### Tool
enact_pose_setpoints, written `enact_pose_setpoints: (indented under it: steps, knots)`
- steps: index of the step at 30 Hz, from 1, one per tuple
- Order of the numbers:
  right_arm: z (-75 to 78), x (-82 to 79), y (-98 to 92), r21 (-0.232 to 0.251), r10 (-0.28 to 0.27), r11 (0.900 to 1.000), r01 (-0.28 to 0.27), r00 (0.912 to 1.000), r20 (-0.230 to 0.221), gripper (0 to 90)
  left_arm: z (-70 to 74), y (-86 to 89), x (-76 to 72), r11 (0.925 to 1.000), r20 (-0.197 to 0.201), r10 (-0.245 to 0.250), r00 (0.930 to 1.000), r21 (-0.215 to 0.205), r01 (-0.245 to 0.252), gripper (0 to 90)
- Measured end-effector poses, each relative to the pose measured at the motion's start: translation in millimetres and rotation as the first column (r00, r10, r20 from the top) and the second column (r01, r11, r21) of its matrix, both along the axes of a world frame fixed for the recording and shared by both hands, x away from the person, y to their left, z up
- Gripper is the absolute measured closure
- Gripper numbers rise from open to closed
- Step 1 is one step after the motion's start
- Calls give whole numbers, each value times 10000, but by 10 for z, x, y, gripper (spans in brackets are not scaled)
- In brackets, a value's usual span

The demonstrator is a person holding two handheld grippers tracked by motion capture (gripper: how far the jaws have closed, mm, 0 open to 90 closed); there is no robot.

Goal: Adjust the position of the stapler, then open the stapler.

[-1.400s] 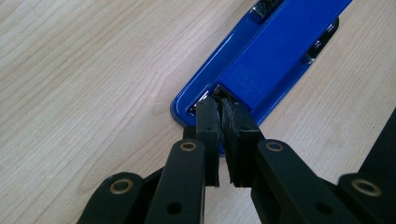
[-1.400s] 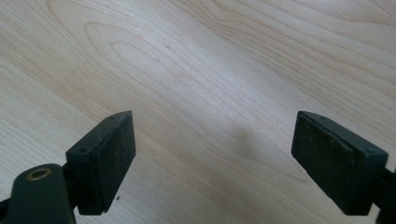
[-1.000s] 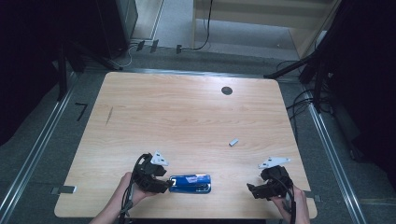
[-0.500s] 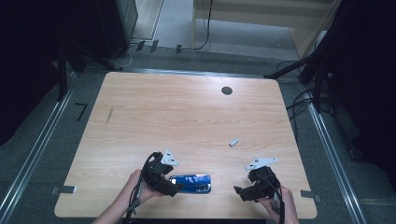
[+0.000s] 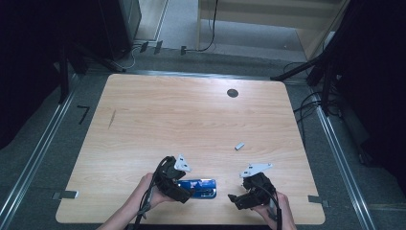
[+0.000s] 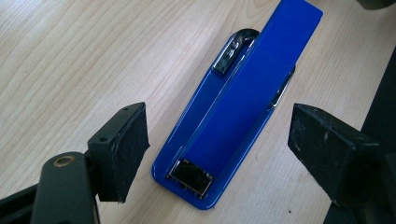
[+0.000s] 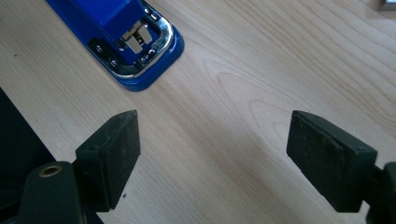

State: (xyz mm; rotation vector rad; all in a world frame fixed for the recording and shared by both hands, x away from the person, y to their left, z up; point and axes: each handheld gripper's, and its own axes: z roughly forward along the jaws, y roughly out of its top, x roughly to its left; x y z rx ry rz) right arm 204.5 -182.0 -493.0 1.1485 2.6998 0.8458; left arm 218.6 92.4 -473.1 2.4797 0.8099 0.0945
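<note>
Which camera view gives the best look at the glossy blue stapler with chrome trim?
The left gripper view: the glossy blue stapler with chrome trim lies almost full length between that gripper's open jaws, untouched by the pads. The right gripper view catches its chrome front end at the top edge. The high view shows it small near the table's front edge, partly behind the left gripper.

The left gripper (image 6: 217, 154) has just been opening its jaws, which now stand wide with the stapler (image 6: 243, 102) lying loose between the fingers (image 6: 122, 151), untouched. It sits slightly farther right than before. The right gripper (image 5: 237, 198) is now farther left, nearer the stapler, its jaws closing a little on nothing.
</note>
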Motion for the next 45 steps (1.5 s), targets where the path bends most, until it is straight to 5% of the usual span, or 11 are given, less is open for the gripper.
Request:
enact_pose_setpoints:
  steps: [16, 45]
  knots:
    - [-34, -33, 195, 99, 567, 9983, -567, 9984, -41, 242, -9, -187, 15, 9983, 282, -586, 9979, 50, 585, 217]
    - [-62, 21, 489, 254, 1019, 9944, -1024, 9946, 207, 565, -60, -446, 25, 9867, 550, -1623, 9852, 202, 1614, 451]
